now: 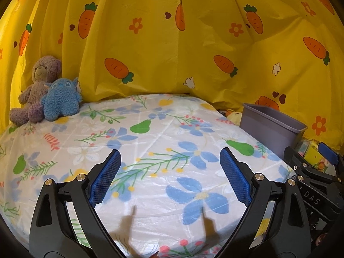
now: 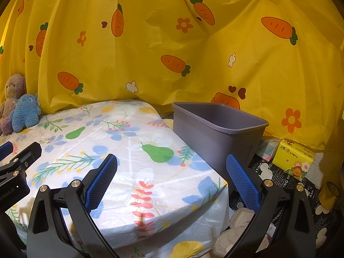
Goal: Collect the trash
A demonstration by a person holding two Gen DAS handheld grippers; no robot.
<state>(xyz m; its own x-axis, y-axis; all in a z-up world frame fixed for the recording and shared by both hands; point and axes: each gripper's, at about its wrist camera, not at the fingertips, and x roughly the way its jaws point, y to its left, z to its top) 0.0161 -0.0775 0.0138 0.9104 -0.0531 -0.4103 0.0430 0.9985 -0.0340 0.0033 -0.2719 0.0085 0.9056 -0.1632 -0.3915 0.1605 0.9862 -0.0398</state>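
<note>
While both sets of jaws stand wide apart and hold nothing, the left gripper [image 1: 169, 177] hangs over the near part of the desk [image 1: 150, 142], which is covered by a floral plastic cloth with pears and blue flowers. Its two fingers throw thin shadows on the cloth just below. The right gripper [image 2: 172, 181] hangs over the desk's near right corner, and part of it shows at the right edge of the left wrist view.

A grey bin [image 2: 217, 133] stands off the right side of the desk, its mouth open upward; what lies inside it is hidden. I cannot make out any trash on the cloth.

At the far left corner sit a brown teddy bear [image 1: 37, 88] and a blue plush toy [image 1: 61, 99], touching each other. A yellow tissue pack [image 2: 296, 159] lies right of the bin. A yellow curtain [image 2: 172, 43] printed with carrots hangs behind everything.
</note>
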